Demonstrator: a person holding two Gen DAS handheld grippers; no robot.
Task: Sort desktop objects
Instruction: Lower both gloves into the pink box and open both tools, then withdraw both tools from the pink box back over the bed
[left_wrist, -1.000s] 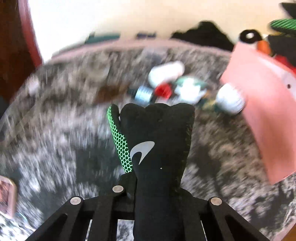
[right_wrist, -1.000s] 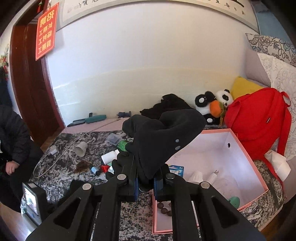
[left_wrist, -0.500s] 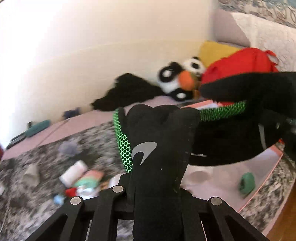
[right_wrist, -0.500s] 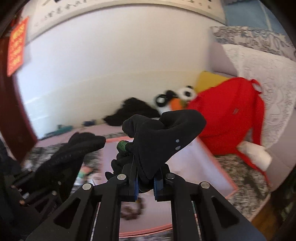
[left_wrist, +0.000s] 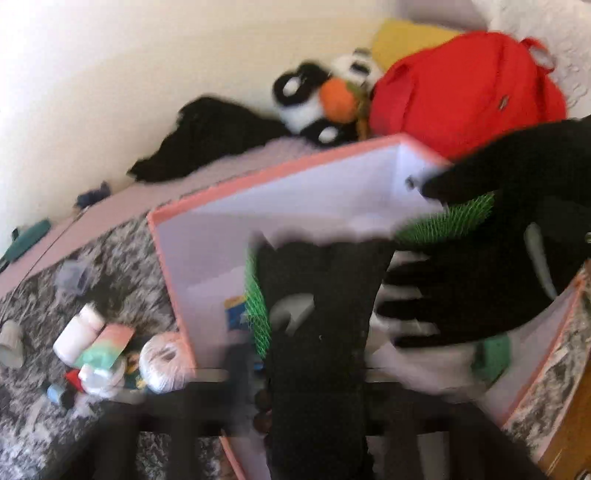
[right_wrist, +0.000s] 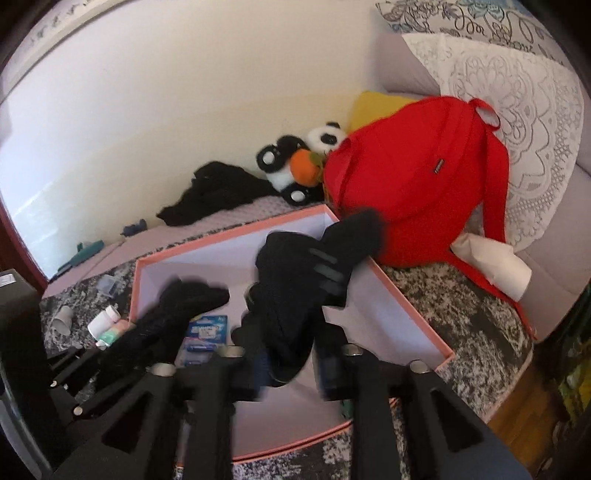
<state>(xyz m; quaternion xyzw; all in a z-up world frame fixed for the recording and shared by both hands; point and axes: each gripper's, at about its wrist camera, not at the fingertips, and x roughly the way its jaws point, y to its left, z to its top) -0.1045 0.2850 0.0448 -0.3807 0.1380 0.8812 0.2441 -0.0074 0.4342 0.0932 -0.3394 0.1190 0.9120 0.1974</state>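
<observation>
Over pink box (right_wrist: 406, 295), both claws just opened, black gloves (right_wrist: 295, 295) between jaws.

black glove (left_wrist: 317, 332), pink box (left_wrist: 258, 177), red backpack (left_wrist: 461, 92)

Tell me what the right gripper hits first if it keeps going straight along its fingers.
Most likely the black glove between its just-opening fingers, then the pink box floor beneath; depth is blurred.
</observation>
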